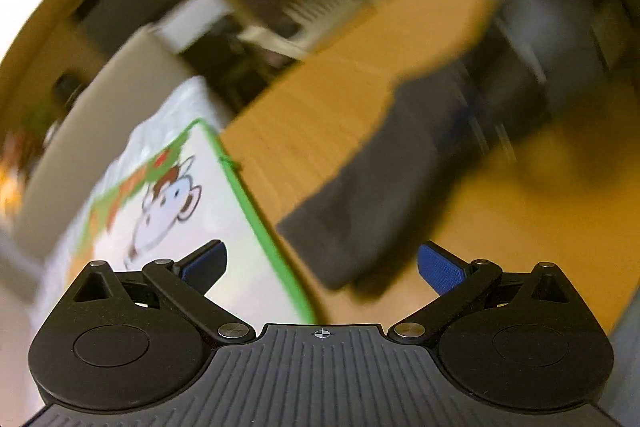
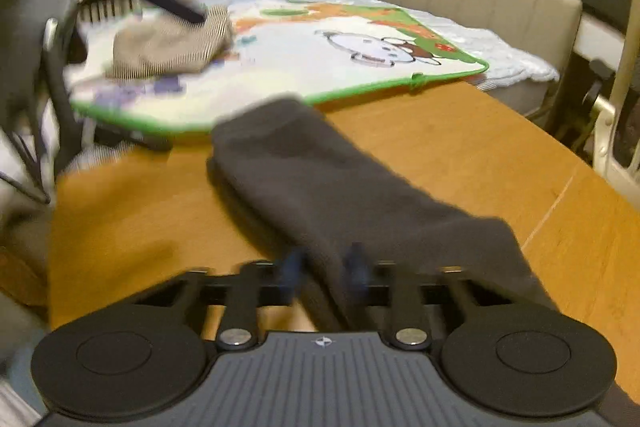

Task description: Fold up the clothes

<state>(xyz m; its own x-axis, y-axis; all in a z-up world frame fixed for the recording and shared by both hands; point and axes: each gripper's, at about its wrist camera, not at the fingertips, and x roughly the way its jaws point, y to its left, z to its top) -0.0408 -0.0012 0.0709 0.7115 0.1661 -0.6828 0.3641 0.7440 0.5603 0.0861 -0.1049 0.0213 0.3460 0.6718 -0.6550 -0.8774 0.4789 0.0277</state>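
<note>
we are at the start of a fold on the dark grey cloth (image 2: 320, 179), which lies in a long strip across the wooden counter (image 2: 460, 147), running from the middle of the right wrist frame down to its lower centre. the right tongs (image 2: 326, 267) are pinched nearly closed on the near end of that cloth; the blue pads are blurred, but the fabric plainly passes between them and bunches there. the left tongs (image 1: 322, 265) stand wide, with nothing between the fingers (image 1: 440, 269); in the left wrist frame the same cloth (image 1: 380, 195) sits above them, centre right, apart from the pads. that frame is tilted and smeared, so we cannot place the left tongs closely over the cloth.

beyond the counter, in the upper half of the right wrist frame, a cartoon mat (image 2: 320, 67) with a green border covers a bed, and a striped garment (image 2: 172, 47) lies on it at the upper left, with the other tool blurred above it.

we judge the step to be taking hold of one end before carrying it over. the next move seems to call for a second grip: the left tongs should come to the matching corner of the near end or steady the far end, so the cloth lifts evenly and lands edge on edge. with only one pinch, the strip may twist or drag.
</note>
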